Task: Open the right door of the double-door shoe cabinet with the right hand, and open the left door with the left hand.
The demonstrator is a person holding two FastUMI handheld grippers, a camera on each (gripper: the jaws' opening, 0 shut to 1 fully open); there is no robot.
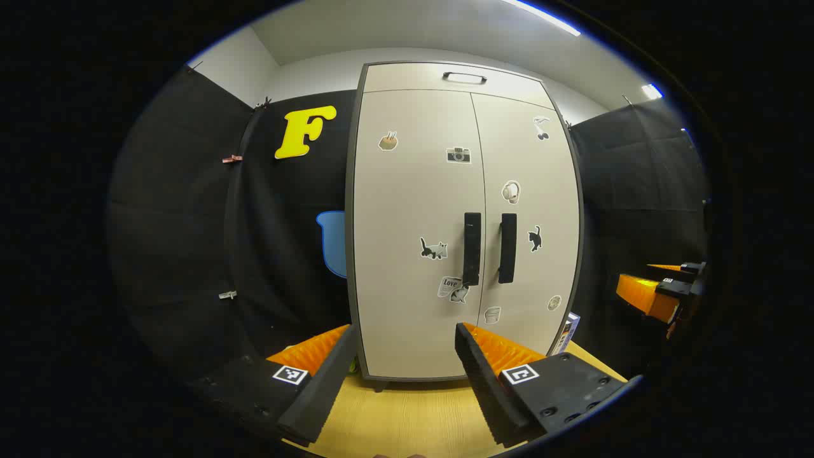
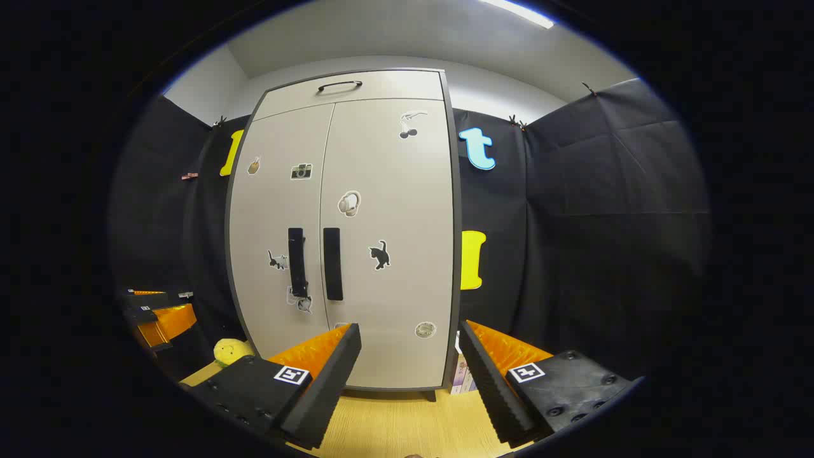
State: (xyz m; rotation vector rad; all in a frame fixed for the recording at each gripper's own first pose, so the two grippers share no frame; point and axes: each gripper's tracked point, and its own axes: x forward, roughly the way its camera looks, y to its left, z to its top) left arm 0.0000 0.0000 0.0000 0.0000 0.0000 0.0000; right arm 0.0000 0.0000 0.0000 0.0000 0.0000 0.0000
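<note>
1. I have both grippers spread wide and holding nothing, facing the shoe cabinet (image 1: 445, 222) so each lines up with its own door; both doors look shut.
2. My left gripper (image 1: 404, 375) sits low, well short of the left door's handle (image 1: 472, 248), which is above and slightly right of it.
3. My right gripper (image 2: 410, 375) is likewise low (no contact yet); the right door's handle (image 2: 332, 264) is up and left of it.

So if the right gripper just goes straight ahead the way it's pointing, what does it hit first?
Probably the cabinet's right door, low down, below its handle. The open right gripper points at that panel with nothing in between; depth is uncertain.
</note>
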